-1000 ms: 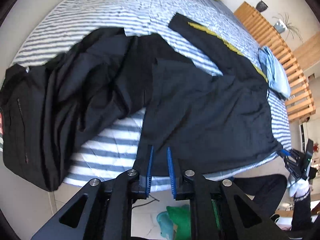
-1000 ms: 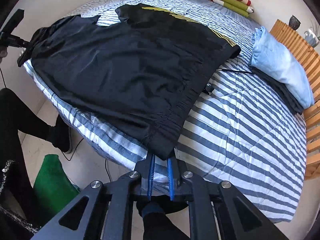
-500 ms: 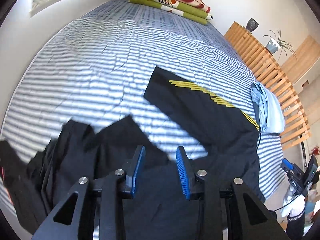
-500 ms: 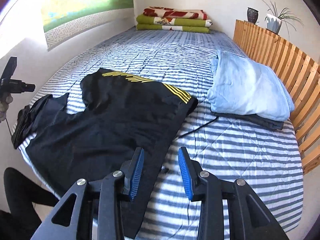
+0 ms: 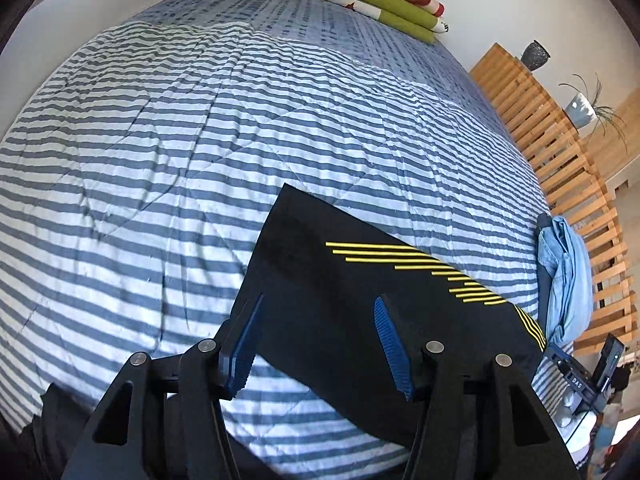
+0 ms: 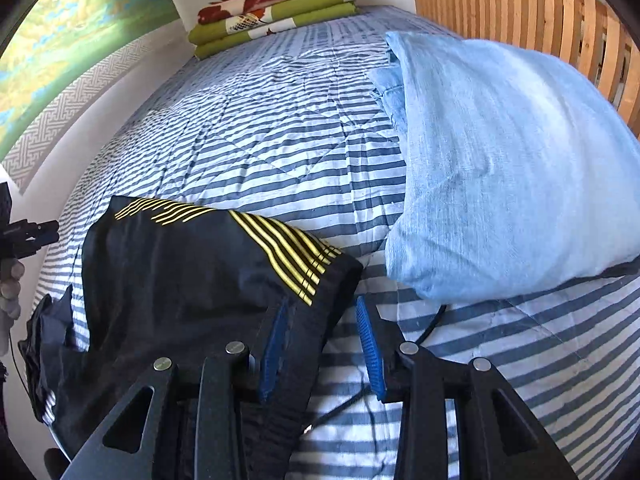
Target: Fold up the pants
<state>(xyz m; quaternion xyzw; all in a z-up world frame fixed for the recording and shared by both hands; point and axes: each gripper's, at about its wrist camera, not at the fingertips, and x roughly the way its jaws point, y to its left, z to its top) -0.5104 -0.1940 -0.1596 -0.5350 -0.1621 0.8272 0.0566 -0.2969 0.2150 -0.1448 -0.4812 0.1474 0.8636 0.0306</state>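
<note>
Black pants point(image 5: 340, 280) with yellow stripes lie spread on the striped bed. In the left wrist view my left gripper point(image 5: 320, 344) is open, hovering over the leg end of the pants, blue pads wide apart with nothing held. In the right wrist view the same pants point(image 6: 192, 272) show their waistband corner with yellow stripes. My right gripper point(image 6: 324, 344) is open above that waistband edge, its left pad over the black cloth and its right pad over the bedcover. More dark cloth point(image 6: 44, 344) bunches at the bed's left edge.
The blue-and-white striped quilt point(image 5: 180, 140) covers the bed. Folded light blue clothes point(image 6: 500, 160) lie at the right beside the wooden slatted headboard point(image 5: 560, 152). Green and red folded blankets point(image 6: 272, 12) sit at the far end. A black cable point(image 6: 432, 324) runs under the blue pile.
Both grippers let go of the pants and opened wide. They moved from the near bed edge up over the bed, and the pants now lie flat farther in.
</note>
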